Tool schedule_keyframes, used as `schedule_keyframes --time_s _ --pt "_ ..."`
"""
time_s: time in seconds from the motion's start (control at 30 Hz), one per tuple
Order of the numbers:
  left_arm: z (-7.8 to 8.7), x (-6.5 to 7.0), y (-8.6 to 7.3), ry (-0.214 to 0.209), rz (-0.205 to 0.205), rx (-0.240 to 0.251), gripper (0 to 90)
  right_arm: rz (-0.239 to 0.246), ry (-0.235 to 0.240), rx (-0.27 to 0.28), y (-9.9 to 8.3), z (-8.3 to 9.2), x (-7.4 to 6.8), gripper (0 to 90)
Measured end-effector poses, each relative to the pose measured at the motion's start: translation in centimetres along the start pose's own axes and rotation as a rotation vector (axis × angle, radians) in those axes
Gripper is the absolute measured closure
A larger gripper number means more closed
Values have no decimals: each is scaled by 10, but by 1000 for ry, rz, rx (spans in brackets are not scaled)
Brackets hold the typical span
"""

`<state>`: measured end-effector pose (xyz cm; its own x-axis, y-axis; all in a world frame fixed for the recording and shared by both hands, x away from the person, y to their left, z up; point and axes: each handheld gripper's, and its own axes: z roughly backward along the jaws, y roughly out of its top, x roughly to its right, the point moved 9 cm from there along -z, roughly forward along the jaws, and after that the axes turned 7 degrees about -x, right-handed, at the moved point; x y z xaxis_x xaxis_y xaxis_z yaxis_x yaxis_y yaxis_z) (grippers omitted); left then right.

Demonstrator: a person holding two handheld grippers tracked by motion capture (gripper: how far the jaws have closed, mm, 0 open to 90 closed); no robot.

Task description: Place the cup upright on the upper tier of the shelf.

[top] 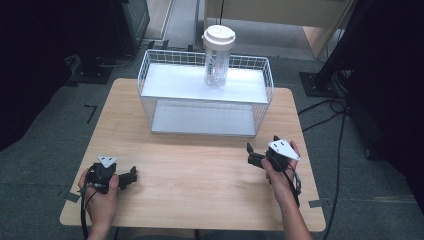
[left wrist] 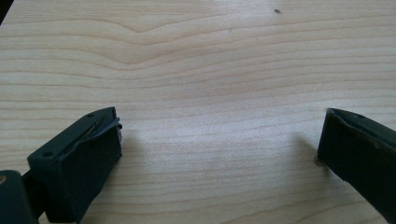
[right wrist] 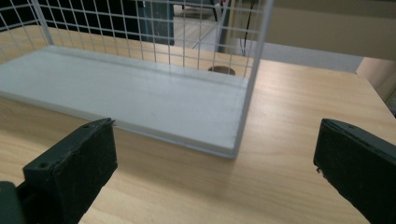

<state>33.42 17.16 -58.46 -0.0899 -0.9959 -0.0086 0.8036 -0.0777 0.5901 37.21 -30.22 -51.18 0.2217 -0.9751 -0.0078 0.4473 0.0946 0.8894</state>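
We saw a pale wood-grain table [top: 200, 175] carrying a white wire rack [top: 207, 92] with two flat shelves; on its top shelf stood a clear plastic cup [top: 217, 55], lidded, contents hard to make out. The left gripper [top: 131, 176] and right gripper [top: 251, 153] both gaped wide, holding nothing, well short of the rack.

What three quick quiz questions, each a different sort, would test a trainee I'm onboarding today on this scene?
1. True or false: the lidded cup stands on the wire rack's upper shelf.
2. Which gripper points at the rack's lower shelf: A left gripper, B right gripper?
3. Fill in: both grippers' fingers are spread ___, holding nothing.

Key: 1 true; 2 B; 3 open.
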Motion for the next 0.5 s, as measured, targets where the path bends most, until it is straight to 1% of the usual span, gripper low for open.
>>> schedule_keyframes --time_s 0.2,0.3,0.37,0.43,0.5 --pt "0 0 0 0 2 2 0 1 -10 -45 -26 5 9 0" --pt "0 0 0 0 4 3 0 19 -13 -74 -40 7 13 0" --pt "0 0 0 0 3 3 0 26 -29 -79 -46 11 18 0" --pt "0 0 0 0 3 3 0 11 -39 -84 -53 14 22 0" --pt "0 0 0 0 3 3 0 10 -49 -93 -59 16 26 0"
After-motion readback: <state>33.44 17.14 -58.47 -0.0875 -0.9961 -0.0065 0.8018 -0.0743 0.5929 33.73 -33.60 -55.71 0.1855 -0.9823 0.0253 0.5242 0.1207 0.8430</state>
